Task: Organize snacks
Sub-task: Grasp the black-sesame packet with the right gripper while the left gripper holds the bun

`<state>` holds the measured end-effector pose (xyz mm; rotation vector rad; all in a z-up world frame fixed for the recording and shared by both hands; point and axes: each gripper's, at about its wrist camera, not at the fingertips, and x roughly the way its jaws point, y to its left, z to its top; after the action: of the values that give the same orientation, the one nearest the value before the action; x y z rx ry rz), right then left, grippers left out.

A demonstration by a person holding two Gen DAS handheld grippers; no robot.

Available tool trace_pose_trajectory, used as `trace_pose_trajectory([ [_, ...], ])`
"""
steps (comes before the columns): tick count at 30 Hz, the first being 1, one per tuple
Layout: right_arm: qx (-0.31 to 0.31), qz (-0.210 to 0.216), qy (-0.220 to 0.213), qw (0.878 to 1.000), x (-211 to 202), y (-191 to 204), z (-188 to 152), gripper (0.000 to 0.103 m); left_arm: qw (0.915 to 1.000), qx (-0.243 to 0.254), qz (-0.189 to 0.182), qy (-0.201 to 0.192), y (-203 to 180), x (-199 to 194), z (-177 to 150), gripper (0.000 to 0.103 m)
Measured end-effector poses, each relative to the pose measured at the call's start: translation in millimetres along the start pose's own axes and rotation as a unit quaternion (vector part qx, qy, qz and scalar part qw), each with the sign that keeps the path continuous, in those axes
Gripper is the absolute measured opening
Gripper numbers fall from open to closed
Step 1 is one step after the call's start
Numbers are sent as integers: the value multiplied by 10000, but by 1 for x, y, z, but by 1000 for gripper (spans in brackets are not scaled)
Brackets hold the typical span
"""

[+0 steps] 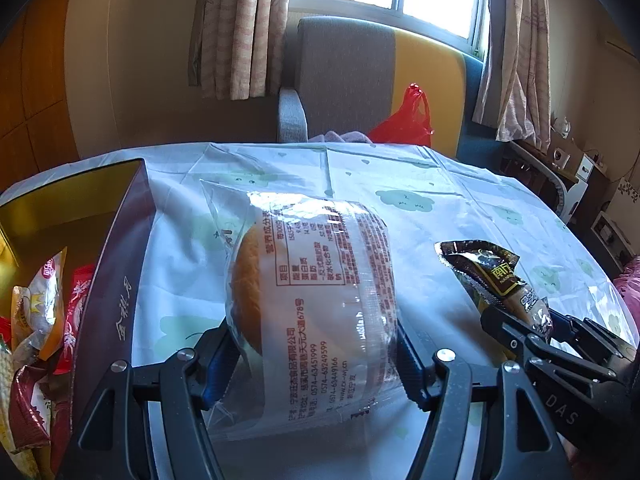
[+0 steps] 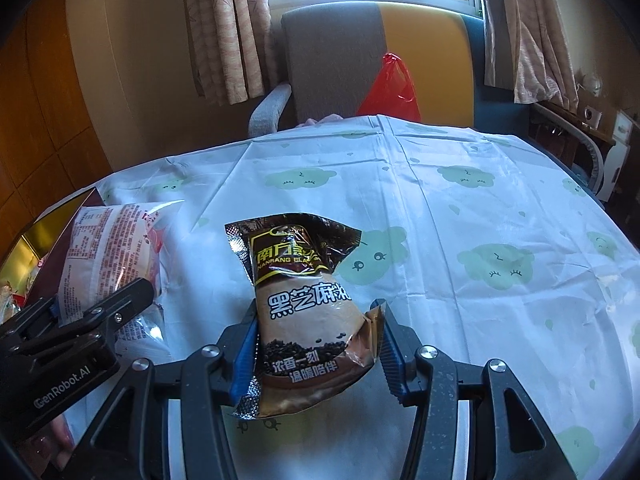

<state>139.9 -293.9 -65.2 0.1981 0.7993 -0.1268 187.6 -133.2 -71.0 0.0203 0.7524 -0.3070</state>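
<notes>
**A:** What's biggest in view from your end?

**B:** The table (image 2: 460,240), under a pale cloth with green cloud faces. At its left edge sits the dark gift box (image 1: 116,280) with a gold lining, already holding several snack packets (image 1: 36,320). I'd say that's where everything is headed.

**A:** And what are you carrying?

**B:** My left gripper (image 1: 316,356) has its jaws spread wide around a clear-wrapped bun (image 1: 308,300). Both pads touch the wrapper, and it looks lifted off the cloth, just beside the box wall, probably gripped by the wrapper's flanks so the bread isn't crushed. My right gripper (image 2: 316,356) pinches a brown sesame-powder sachet (image 2: 304,300) near its lower end, upright, over the middle of the table.

**A:** The room?

**B:** A grey and yellow chair (image 2: 360,64) beyond the table, a red plastic bag (image 2: 390,88) on it, curtains and a bright window behind.
</notes>
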Motion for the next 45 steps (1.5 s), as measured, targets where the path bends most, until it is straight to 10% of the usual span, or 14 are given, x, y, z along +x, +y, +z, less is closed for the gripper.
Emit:
trace_pose_trajectory([
  [45, -238, -227, -280, 9991, -9, 8, -2, 53, 9960, 494, 237, -706, -17, -33, -4, 69],
])
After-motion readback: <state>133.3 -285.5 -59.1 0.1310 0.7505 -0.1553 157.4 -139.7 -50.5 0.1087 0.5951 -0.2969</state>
